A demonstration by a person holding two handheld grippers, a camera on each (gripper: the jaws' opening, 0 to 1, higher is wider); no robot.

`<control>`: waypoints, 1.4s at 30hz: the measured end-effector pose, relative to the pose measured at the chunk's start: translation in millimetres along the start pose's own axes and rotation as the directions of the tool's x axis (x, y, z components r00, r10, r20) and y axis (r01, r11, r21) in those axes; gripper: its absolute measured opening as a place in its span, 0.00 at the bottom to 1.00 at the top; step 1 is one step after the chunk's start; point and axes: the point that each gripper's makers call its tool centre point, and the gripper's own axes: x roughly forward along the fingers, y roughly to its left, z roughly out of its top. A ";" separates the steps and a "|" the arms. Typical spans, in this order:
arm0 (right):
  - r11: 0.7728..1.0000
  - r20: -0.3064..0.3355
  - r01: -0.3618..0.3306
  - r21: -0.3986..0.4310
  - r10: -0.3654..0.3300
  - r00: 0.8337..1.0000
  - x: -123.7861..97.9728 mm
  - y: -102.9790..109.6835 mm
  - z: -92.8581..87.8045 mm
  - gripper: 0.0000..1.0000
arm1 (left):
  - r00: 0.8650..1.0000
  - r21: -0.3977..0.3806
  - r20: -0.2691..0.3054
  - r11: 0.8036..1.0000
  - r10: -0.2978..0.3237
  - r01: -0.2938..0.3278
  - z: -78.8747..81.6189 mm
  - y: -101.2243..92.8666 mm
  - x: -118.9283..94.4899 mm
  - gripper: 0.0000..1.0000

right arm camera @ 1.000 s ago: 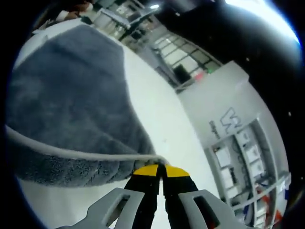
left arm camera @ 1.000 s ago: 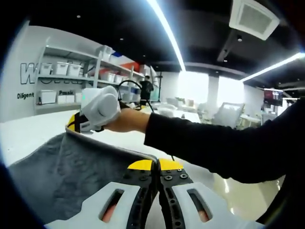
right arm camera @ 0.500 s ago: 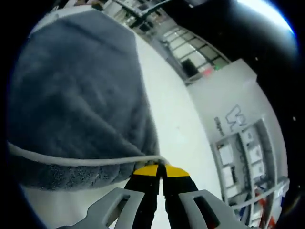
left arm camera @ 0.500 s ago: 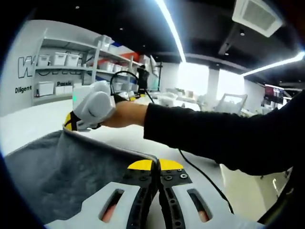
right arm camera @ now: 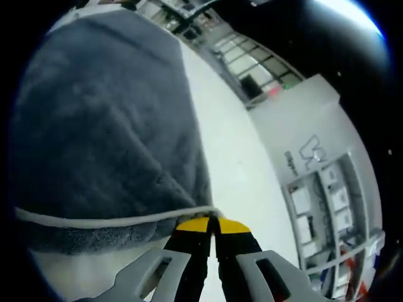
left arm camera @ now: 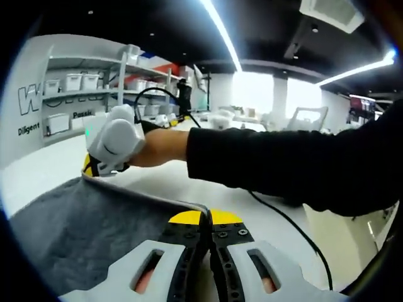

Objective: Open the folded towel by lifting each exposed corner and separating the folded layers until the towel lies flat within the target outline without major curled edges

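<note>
A grey towel [left arm camera: 82, 226] with a pale hemmed edge is held up between both grippers. In the left gripper view my left gripper [left arm camera: 208, 219] is shut on the towel's near corner, its yellow tips pinching the hem. Across the taut edge, the right gripper [left arm camera: 94, 165] grips the far corner, held by a hand in a black sleeve [left arm camera: 283, 163]. In the right gripper view my right gripper [right arm camera: 213, 224] is shut on the towel [right arm camera: 101, 126] at its hem, and the cloth spreads away over the white table [right arm camera: 233, 157].
A white table [left arm camera: 38, 170] lies under the towel. A black cable [left arm camera: 283, 220] trails over it at the right. Shelves with white bins [left arm camera: 69, 88] stand against the far wall, and more tables and chairs [left arm camera: 302, 135] fill the room behind.
Both hands have shifted slightly with the towel still pinched; the right gripper's hand sits a little lower and the towel edge stays stretched. In the right gripper view the cloth spreads wider.
</note>
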 end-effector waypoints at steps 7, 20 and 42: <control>0.999 -0.002 0.015 0.035 -0.015 1.000 -0.8 -2.0 -6.1 0.01 | 1.000 -0.004 -0.017 1.000 -0.009 0.009 -7.1 0.6 3.1 0.00; 0.988 -0.122 0.139 0.071 -0.130 0.984 -27.1 -16.8 -45.2 0.18 | 0.997 -0.005 -0.053 0.998 -0.057 0.057 -18.0 -9.9 13.1 0.00; 0.911 -0.119 0.281 0.302 -0.256 0.959 -64.7 -49.5 -48.3 0.39 | 0.995 0.068 0.026 0.993 -0.098 0.096 8.1 -15.9 -13.8 0.70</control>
